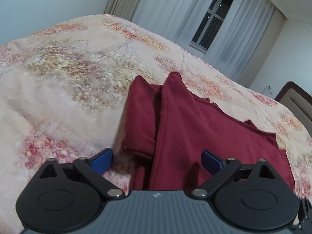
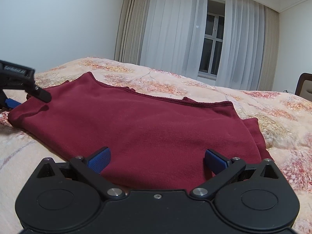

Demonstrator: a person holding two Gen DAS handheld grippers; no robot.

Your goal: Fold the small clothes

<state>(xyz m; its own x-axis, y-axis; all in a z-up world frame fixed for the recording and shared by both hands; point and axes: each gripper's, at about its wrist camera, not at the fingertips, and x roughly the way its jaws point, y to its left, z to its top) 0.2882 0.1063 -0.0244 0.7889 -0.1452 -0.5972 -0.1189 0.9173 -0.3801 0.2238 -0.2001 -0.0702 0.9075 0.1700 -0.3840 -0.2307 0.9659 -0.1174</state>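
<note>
The red garment [image 2: 148, 128] lies partly folded on the floral bed [image 1: 68, 89], both claws — left claw [image 1: 157, 160], right claw [image 2: 157, 159] — spread apart, gripping nothing (a one-layer pinch could drag the fold askew).

Bed [image 2: 175, 81] with floral cover fills the near ground. Far wall: dark window [image 2: 211, 44] behind sheer curtains [image 2: 171, 31] — beige drapes at both sides. Plain white walls [image 2: 58, 19]. Chair [image 2: 304, 85] far right.

Dark red garment [image 2: 136, 120] flat on bedspread [image 2: 253, 101]
</note>
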